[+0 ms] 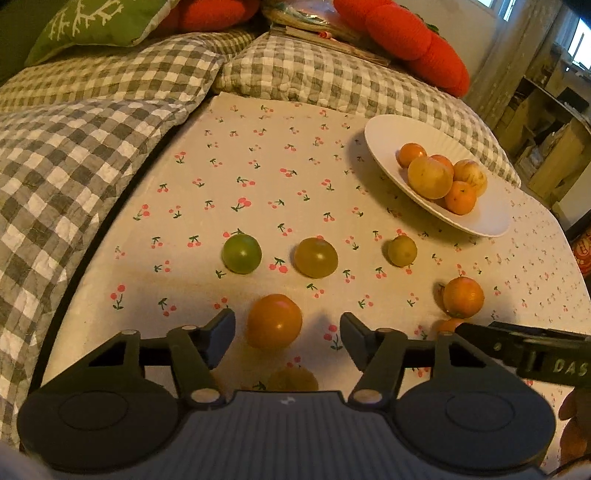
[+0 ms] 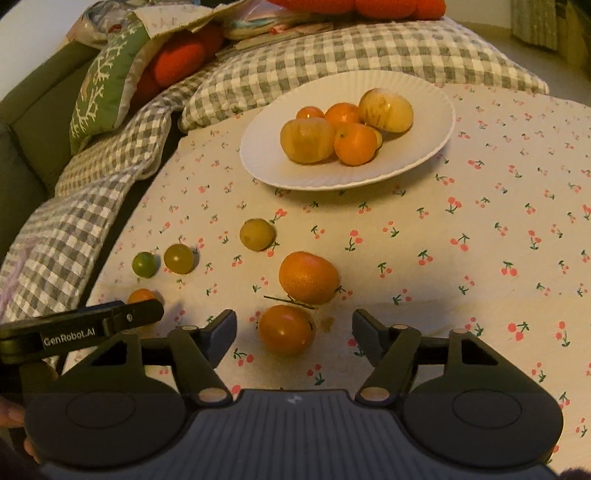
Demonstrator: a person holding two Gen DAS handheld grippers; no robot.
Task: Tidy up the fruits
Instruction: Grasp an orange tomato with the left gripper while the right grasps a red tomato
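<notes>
- A pale tablecloth printed with small red cherries (image 1: 295,155) covers the work surface, bordered at the back and left by grey-and-white checked quilted cushions (image 1: 92,155).
- Behind those lie a green cushion with a white branch pattern (image 1: 96,26) and plump red-orange cushions (image 1: 413,33); wooden shelving (image 1: 546,122) stands at the far right.
- A white ridged paper plate (image 2: 280,170) near the back holds a pile of orange and yellow fruits (image 2: 347,129).
- Loose on the cloth in a row: a small green round fruit (image 1: 241,254), a yellow-green round fruit (image 1: 316,257) and a smaller yellowish one (image 1: 402,250); a mandarin (image 2: 308,277) lies nearer.
- The left gripper (image 1: 287,332) stands apart-jawed around an orange tomato-like fruit (image 1: 274,321), pads not touching it.
- The right gripper (image 2: 294,332) likewise brackets a second orange round fruit (image 2: 286,329), gaps showing on both sides.
</notes>
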